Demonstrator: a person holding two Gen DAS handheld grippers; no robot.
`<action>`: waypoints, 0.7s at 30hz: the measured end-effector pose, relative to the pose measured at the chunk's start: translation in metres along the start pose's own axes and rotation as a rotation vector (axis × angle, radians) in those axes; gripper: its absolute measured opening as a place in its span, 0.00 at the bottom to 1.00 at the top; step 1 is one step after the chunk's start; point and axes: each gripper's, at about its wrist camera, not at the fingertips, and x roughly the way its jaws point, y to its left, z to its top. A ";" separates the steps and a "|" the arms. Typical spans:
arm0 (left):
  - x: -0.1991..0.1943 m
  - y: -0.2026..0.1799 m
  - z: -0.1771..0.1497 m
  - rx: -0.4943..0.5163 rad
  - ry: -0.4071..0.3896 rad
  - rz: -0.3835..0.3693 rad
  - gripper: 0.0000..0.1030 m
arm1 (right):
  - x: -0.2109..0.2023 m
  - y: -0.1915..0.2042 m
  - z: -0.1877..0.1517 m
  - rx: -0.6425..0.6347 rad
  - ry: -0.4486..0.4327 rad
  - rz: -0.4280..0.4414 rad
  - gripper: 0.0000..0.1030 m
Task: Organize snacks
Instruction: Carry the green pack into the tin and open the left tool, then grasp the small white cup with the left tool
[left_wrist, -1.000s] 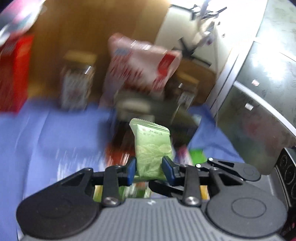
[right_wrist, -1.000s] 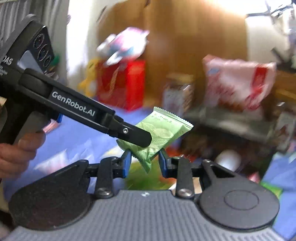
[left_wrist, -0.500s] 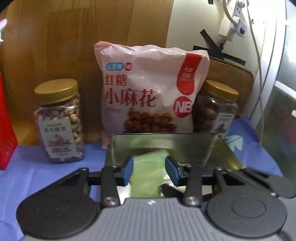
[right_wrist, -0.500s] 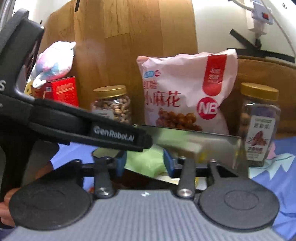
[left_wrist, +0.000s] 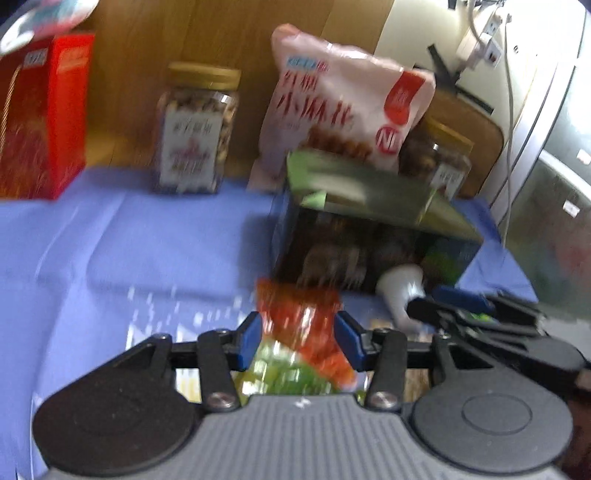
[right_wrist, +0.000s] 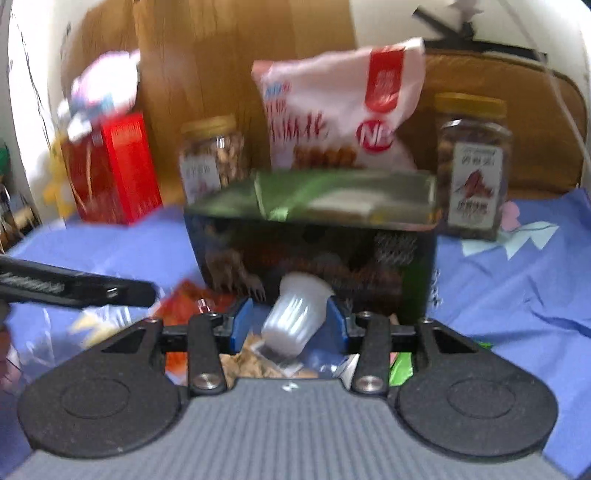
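Observation:
A green snack packet (left_wrist: 314, 197) (right_wrist: 275, 199) lies inside the open dark tin (left_wrist: 369, 254) (right_wrist: 406, 258) on the blue cloth. Loose snacks lie in front of the tin. My left gripper (left_wrist: 301, 338) hovers low over an orange-red packet (left_wrist: 299, 314), which shows between its opening jaws without either pad pressing on it. My right gripper (right_wrist: 288, 325) stands open around a white ribbed cup (right_wrist: 295, 317) (left_wrist: 400, 291) that lies on its side against the tin. In the right wrist view the left gripper's black finger (right_wrist: 92, 291) reaches in from the left.
Behind the tin stand a pink snack bag (left_wrist: 343, 103) (right_wrist: 332, 107), a nut jar (left_wrist: 195, 129) (right_wrist: 210, 155) on its left and another jar (right_wrist: 472, 162) on its right. A red box (left_wrist: 40, 118) (right_wrist: 110, 170) stands far left. A grey appliance (left_wrist: 554, 184) borders the right.
Both grippers held the green packet a second ago; it now lies in the tin. Both have widened and dropped to the loose snacks in front of the tin.

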 end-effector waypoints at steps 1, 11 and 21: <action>-0.001 0.002 -0.005 -0.005 0.006 0.003 0.43 | 0.005 0.002 -0.002 -0.014 0.011 -0.016 0.45; -0.044 0.020 -0.015 -0.051 -0.035 -0.023 0.50 | -0.023 0.029 -0.007 -0.034 -0.011 0.155 0.37; -0.065 0.013 -0.038 0.010 -0.013 -0.086 0.51 | -0.057 0.077 -0.055 -0.250 0.042 0.375 0.35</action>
